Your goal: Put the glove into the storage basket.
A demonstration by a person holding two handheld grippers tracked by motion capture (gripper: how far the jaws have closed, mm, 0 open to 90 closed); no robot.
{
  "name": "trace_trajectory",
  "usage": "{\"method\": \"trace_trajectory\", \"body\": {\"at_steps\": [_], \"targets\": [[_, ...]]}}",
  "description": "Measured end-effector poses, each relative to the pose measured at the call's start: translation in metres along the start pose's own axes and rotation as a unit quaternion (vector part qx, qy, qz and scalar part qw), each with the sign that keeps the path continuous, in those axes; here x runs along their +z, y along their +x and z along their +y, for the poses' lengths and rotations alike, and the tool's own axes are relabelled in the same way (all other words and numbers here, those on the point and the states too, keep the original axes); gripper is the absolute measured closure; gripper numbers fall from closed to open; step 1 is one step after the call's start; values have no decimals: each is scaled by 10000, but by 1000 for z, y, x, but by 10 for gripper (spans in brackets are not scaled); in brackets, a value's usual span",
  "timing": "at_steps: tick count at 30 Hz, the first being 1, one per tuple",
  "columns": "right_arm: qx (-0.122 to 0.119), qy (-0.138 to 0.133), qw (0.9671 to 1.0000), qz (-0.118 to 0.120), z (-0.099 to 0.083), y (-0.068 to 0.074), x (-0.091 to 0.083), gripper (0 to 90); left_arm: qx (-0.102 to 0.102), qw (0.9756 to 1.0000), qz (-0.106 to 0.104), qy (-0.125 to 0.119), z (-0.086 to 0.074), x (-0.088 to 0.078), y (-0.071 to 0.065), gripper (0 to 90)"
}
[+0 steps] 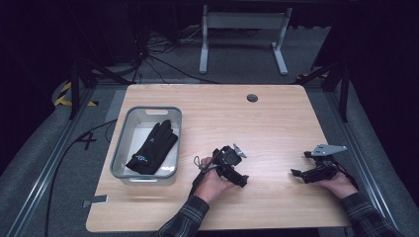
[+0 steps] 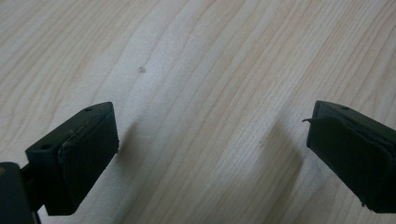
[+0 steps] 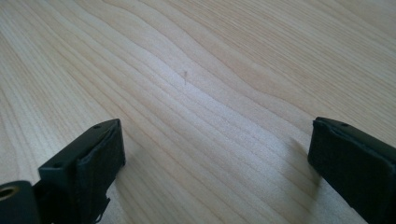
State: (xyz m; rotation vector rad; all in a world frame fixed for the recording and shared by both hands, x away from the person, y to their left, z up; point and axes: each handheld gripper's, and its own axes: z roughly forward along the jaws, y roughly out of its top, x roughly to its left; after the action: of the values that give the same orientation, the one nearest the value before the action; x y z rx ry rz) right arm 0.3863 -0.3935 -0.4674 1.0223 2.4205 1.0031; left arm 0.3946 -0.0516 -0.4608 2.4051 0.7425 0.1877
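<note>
A black glove (image 1: 152,148) lies inside a grey bin (image 1: 121,143) on the left part of the wooden table (image 1: 257,123). My left gripper (image 1: 240,179) rests low over the table near its front middle, just right of the bin, held by a hand. In the left gripper view its jaws stand wide apart, left gripper (image 2: 210,154) open over bare wood. My right gripper (image 1: 298,173) sits near the front right, pointing left. In the right gripper view its jaws are spread with nothing between them, right gripper (image 3: 215,163) open.
A round cable hole (image 1: 252,98) sits near the table's far edge. A small grey tag (image 1: 95,200) lies at the front left corner. Cables (image 1: 163,54) and a white desk frame (image 1: 242,34) stand on the floor beyond.
</note>
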Motion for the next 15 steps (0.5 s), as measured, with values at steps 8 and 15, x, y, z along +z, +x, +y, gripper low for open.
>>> {"method": "trace_trajectory", "body": {"at_steps": [8, 15], "targets": [[-1, 1, 10000, 2, 0, 0, 0, 43, 95, 9999, 78, -111, -2, 5, -3, 0], [-2, 1, 10000, 3, 0, 0, 0, 43, 131, 9980, 33, -622, -11, 9, -6, 0]]}}
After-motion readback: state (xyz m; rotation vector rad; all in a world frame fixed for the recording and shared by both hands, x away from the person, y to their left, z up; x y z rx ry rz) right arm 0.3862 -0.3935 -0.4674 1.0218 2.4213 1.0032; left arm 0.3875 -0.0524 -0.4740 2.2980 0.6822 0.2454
